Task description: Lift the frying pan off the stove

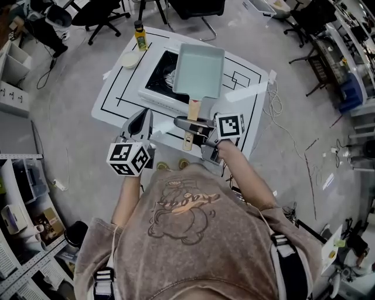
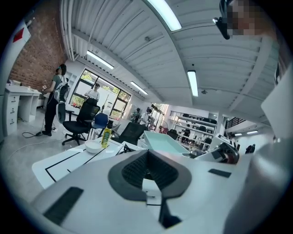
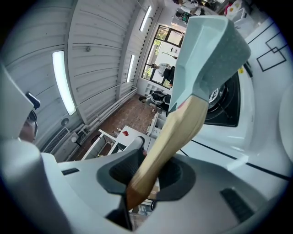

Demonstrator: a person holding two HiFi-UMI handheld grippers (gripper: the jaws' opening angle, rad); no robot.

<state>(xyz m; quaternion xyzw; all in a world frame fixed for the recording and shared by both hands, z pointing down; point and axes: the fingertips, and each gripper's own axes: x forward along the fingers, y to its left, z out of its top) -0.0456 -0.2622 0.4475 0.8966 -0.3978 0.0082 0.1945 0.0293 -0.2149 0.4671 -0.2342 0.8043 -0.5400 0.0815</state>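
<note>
A pale teal rectangular frying pan (image 1: 199, 70) with a wooden handle (image 1: 191, 117) hangs over the white stove (image 1: 153, 82) and its dark burner (image 3: 224, 103), raised off it. My right gripper (image 1: 190, 124) is shut on the handle near its end, and the right gripper view shows the handle (image 3: 169, 137) running out between the pads up to the pan (image 3: 206, 50). My left gripper (image 1: 140, 120) hovers at the table's front edge, left of the handle, shut and holding nothing. The left gripper view shows the pan (image 2: 162, 142) ahead, beyond that gripper (image 2: 149, 171).
The stove sits on a white table mat (image 1: 117, 99) with black lines. A yellow bottle (image 1: 140, 36) and a white bowl (image 1: 129, 60) stand at the mat's far left. Office chairs (image 1: 99, 14) stand beyond, shelves are at the left, and cables (image 1: 281, 105) lie on the floor at the right.
</note>
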